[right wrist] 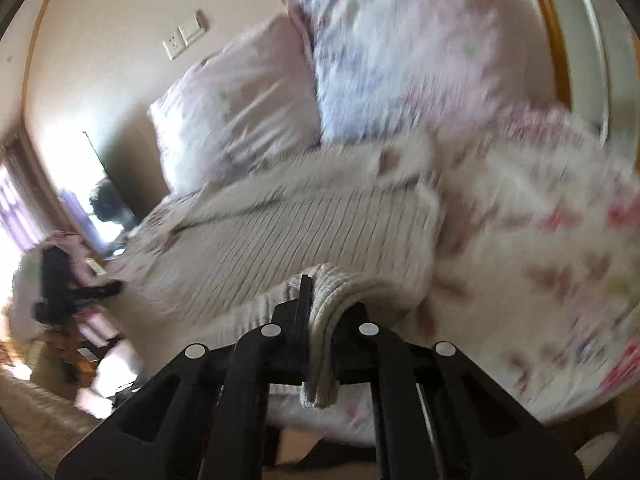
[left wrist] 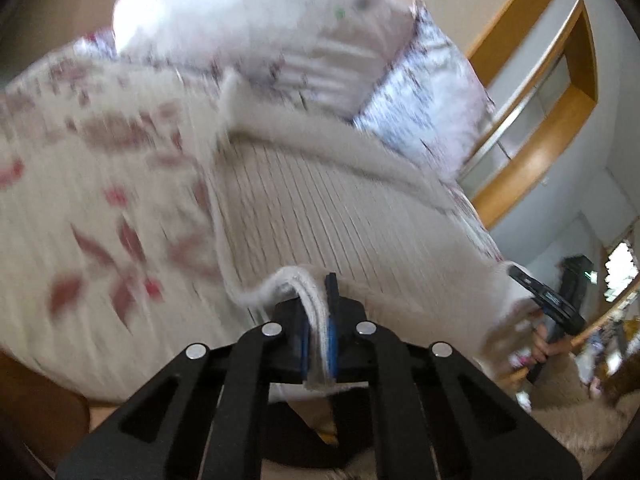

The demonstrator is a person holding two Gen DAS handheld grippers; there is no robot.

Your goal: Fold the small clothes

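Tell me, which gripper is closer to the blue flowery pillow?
Right, probably. The right gripper, shut on the knit top, faces that pillow; the left gripper has it off to the side.

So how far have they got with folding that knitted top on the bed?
Early on. Done: each gripper has pinched the hem, the left gripper and right gripper both shut on the ribbed sweater. In hand: the hem is held by both ends. Left: the body lies spread on the floral bedspread, with no fold visible.
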